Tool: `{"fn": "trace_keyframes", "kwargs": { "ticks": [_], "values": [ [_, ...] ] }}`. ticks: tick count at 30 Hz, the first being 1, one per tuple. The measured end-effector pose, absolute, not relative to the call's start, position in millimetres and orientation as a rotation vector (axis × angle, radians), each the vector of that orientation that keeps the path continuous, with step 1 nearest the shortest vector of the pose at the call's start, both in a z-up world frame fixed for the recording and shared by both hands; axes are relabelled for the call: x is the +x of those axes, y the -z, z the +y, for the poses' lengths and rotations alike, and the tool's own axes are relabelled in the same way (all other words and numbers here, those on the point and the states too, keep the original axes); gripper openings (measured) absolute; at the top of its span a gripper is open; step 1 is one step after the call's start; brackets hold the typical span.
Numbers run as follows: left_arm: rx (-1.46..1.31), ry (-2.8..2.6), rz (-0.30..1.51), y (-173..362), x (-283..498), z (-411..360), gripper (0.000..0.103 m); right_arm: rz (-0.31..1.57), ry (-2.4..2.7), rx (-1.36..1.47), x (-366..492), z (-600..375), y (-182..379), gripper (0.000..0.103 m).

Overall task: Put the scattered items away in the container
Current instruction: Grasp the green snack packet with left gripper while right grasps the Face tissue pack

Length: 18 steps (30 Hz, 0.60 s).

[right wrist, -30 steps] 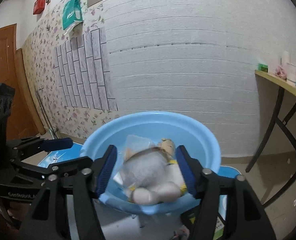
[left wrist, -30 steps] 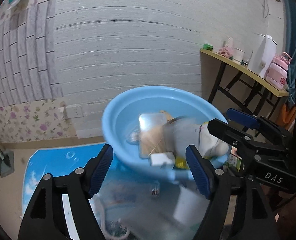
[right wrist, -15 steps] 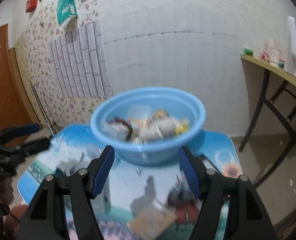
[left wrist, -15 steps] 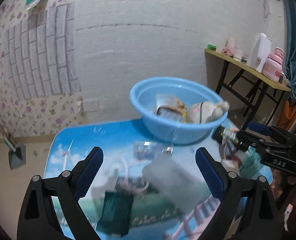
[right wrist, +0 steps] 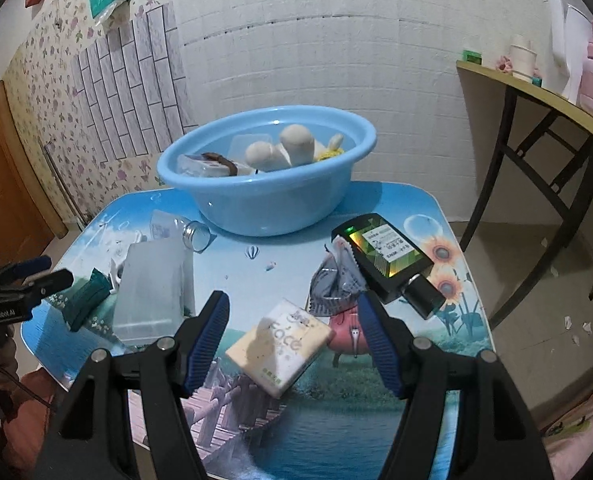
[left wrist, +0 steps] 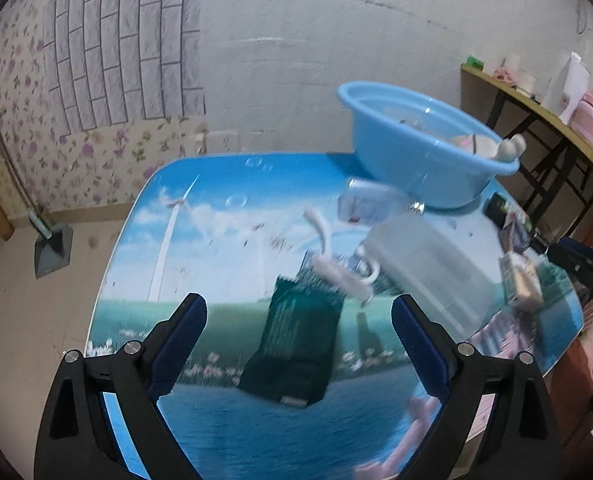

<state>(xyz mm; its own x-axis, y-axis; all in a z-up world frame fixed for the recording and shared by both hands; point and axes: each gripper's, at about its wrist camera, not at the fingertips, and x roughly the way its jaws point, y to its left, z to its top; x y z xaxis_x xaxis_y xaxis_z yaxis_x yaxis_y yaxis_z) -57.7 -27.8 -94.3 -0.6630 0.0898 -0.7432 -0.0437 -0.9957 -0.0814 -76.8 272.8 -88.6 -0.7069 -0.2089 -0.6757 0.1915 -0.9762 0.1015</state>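
Left gripper (left wrist: 298,334): jaws have just been opening, now wide apart and empty above a dark green packet (left wrist: 294,350) on the tabletop (right wrist: 424,200). Right gripper (right wrist: 292,336): jaws apart, empty, over a cream tissue pack (right wrist: 280,346). Blue basin (right wrist: 264,196), partly filled, stands at the far edge.

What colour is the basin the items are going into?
Light blue basin, plain, no pattern; clearest in the right wrist view.
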Motion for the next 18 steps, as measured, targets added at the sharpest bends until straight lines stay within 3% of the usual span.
{"fn": "trace_keyframes", "kwargs": {
  "ticks": [18],
  "values": [
    [-1.396, -2.727, 0.021, 131.9, -64.4, -17.3, 0.094, -0.081, 2.649, 1.253, -91.3, 265.7, 122.5, 0.067]
  ]
}}
